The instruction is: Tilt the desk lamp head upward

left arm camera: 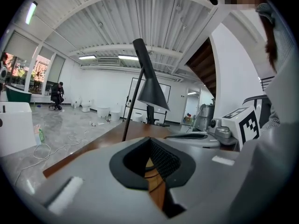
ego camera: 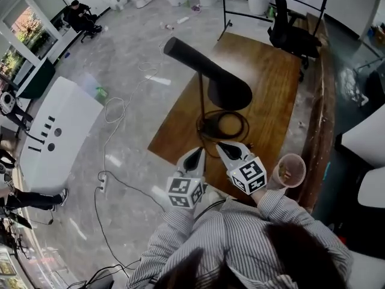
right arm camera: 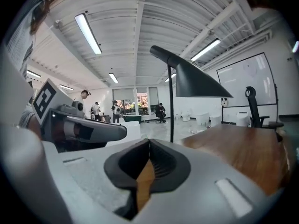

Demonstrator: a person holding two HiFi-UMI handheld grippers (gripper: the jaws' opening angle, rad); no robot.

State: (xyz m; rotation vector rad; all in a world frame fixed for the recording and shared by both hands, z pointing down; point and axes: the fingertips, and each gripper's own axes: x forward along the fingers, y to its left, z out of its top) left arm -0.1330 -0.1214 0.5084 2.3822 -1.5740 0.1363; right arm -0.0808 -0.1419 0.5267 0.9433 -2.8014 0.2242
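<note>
A black desk lamp stands on the wooden table point(ego camera: 271, 83). Its cone head point(ego camera: 210, 74) slopes down to the right on a thin stem point(ego camera: 201, 104), and a cable is coiled round the base point(ego camera: 224, 125). Both grippers hover side by side at the table's near edge, short of the lamp. My left gripper point(ego camera: 200, 152) is shut and holds nothing; so is my right gripper point(ego camera: 220, 144). The left gripper view shows the lamp head point(left arm camera: 150, 88) ahead and above, with the right gripper point(left arm camera: 198, 137) beside it. The right gripper view has the lamp head point(right arm camera: 196, 80) upper right and the left gripper point(right arm camera: 86, 127) at left.
A brown paper cup point(ego camera: 289, 170) sits by the table's near right corner. A black office chair point(ego camera: 292, 32) stands at the far end. A white cabinet point(ego camera: 60, 131) and loose cables point(ego camera: 114, 110) lie on the floor to the left. A person point(ego camera: 78, 14) sits far off.
</note>
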